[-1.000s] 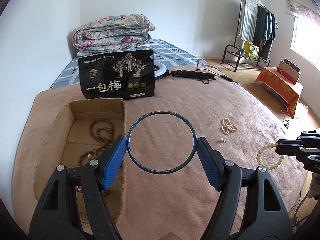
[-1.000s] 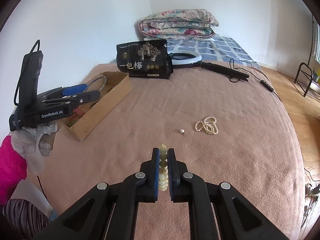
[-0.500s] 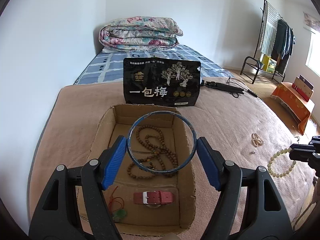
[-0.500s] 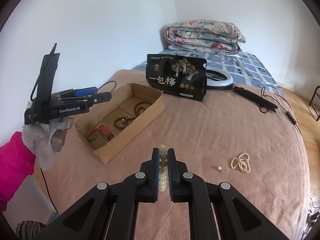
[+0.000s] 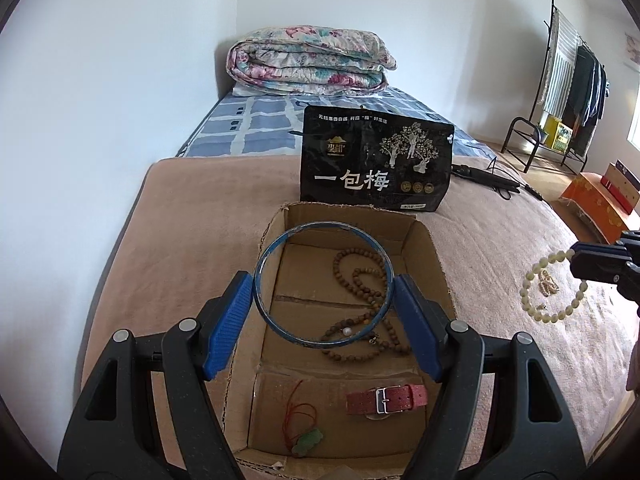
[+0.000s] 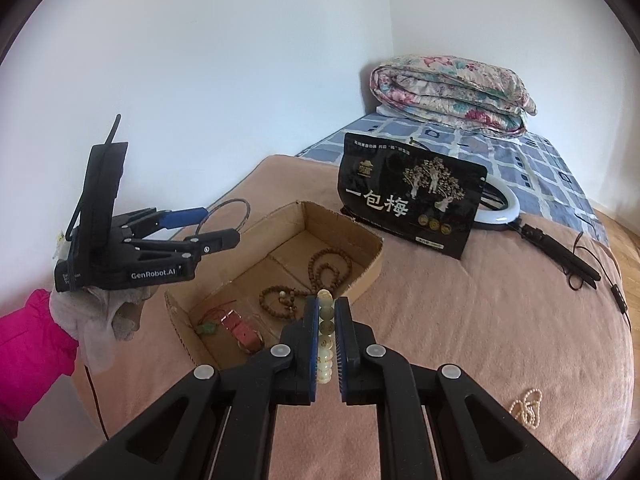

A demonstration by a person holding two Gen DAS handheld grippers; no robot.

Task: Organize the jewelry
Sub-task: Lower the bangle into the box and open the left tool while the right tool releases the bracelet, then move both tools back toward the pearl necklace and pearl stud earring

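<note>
- The left gripper (image 5: 323, 312) holds a blue bangle (image 5: 322, 284) across its width, one blue pad pressed on each side of the ring.
- The bangle hangs over the open cardboard box (image 5: 434, 256), which sits on a pink blanket (image 5: 192, 240).
- In the box lie a brown bead necklace (image 5: 360, 280), a red watch strap (image 5: 386, 399), and a red cord with a green pendant (image 5: 306, 442).
- The right gripper (image 6: 327, 334) is pinched narrow on a pale bead bracelet (image 6: 325, 336); the bracelet's loop dangles from it above the blanket, right of the box.
- A small pearl strand (image 6: 526, 404) lies on the blanket, well apart from the box.
- A black snack bag (image 5: 376, 160) stands just behind the box.
- A gloved hand (image 6: 100, 316) with a pink sleeve (image 6: 28, 352) carries the left gripper.
- A folded quilt (image 5: 308, 60) rests at the far end of the bed.
</note>
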